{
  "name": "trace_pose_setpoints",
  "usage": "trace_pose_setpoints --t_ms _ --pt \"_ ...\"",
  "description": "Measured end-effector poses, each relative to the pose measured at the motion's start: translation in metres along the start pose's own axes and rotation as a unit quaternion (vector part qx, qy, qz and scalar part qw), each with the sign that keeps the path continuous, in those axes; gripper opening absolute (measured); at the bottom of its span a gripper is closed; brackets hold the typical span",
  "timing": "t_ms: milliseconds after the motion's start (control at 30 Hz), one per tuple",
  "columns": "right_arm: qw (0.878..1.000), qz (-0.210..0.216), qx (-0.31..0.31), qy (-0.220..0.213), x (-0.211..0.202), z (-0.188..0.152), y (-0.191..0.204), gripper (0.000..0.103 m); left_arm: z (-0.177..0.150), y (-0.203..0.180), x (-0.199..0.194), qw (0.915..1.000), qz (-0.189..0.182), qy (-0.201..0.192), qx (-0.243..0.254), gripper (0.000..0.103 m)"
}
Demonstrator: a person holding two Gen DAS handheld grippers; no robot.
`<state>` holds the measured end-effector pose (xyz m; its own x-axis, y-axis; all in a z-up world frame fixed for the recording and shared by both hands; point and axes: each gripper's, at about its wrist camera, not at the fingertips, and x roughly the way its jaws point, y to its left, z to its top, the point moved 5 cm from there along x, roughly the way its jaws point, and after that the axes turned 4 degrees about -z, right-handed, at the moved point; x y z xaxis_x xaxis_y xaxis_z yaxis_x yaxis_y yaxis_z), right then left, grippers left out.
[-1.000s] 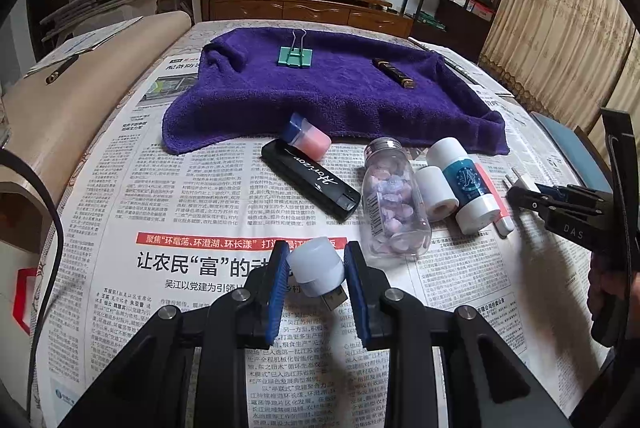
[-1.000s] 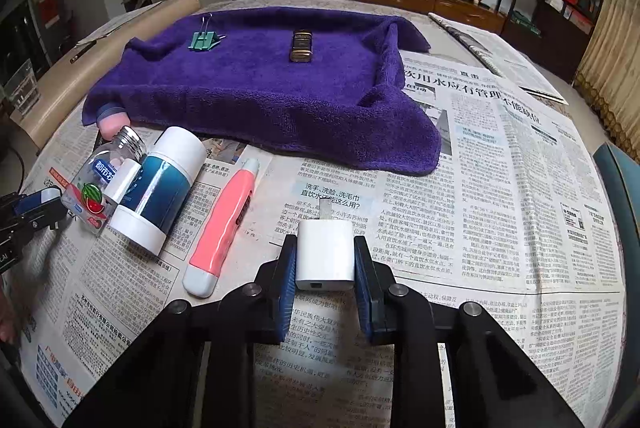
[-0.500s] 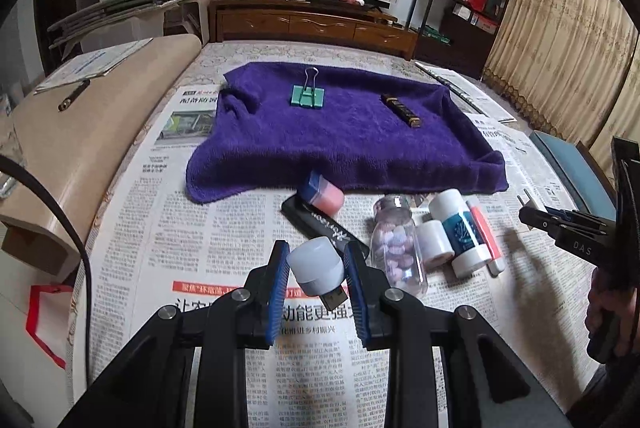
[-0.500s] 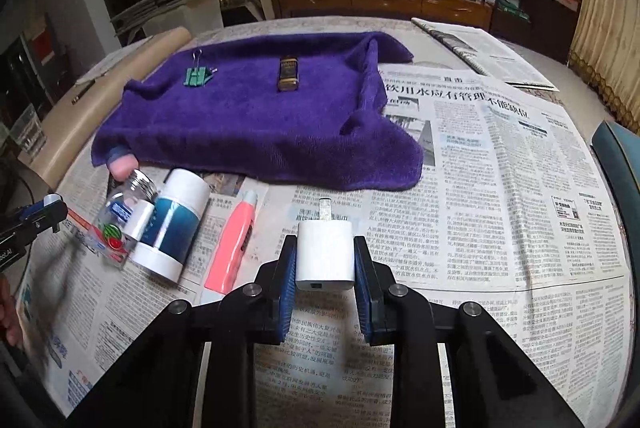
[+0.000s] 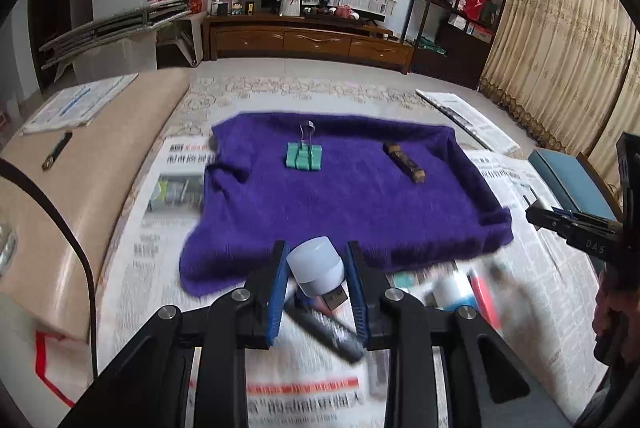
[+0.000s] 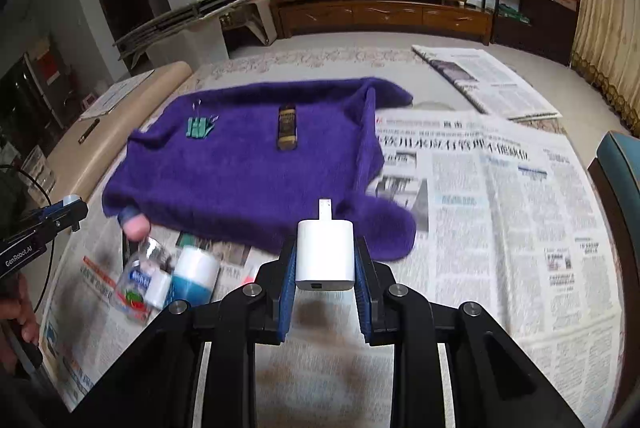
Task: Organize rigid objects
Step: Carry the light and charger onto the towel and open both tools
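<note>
My left gripper [image 5: 318, 278] is shut on a small white USB lamp [image 5: 317, 268], held above the table near the front edge of the purple towel [image 5: 340, 195]. My right gripper [image 6: 325, 270] is shut on a white charger plug [image 6: 325, 256], held above the newspaper by the towel's [image 6: 248, 167] near right corner. On the towel lie a green binder clip [image 5: 304, 155] and a brown lighter [image 5: 404, 161]; both also show in the right wrist view, the clip [image 6: 198, 127] and the lighter [image 6: 287, 128].
On the newspaper in front of the towel lie a black USB stick [image 5: 324, 332], a clear pill bottle [image 6: 138, 278], a blue-and-white tube [image 6: 192, 278], a pink-capped item [image 6: 136, 226] and a pink pen [image 5: 482, 292]. A beige cushion [image 5: 52, 187] runs along the left; a teal chair [image 6: 622, 167] stands right.
Both grippers have risen and tilted up with their objects still held. The table items have slid lower in both views and the towel fills more of the middle.
</note>
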<state>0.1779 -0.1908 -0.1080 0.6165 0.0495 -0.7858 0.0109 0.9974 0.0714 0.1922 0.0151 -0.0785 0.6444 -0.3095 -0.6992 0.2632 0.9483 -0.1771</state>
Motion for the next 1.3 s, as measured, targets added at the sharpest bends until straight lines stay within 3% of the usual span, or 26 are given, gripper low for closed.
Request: trace_pose_setpoints --t_ms 200,533,833,1100,1300 --pt "1.000 0.002 -0.001 -0.008 0.019 0.049 0.005 0.026 0.035 0.012 0.025 0.9999 0.006 -0.005 0.006 0.027" --pt "1.000 -0.011 -0.005 0.023 0.101 0.110 0.014 0.026 0.060 0.030 0.080 0.9999 0.004 0.012 0.002 0.027" --pt "0.997 -0.019 -0.033 0.069 0.162 0.120 0.020 0.026 0.052 0.038 0.128 0.9979 -0.005 0.064 0.007 0.027" --pt "0.994 -0.021 -0.063 0.089 0.175 0.114 0.021 0.026 0.043 0.036 0.146 0.9939 0.009 0.102 0.042 0.027" --pt "0.990 -0.019 -0.102 0.093 0.175 0.111 0.024 0.027 0.041 0.033 0.145 0.9919 0.020 0.101 0.074 0.030"
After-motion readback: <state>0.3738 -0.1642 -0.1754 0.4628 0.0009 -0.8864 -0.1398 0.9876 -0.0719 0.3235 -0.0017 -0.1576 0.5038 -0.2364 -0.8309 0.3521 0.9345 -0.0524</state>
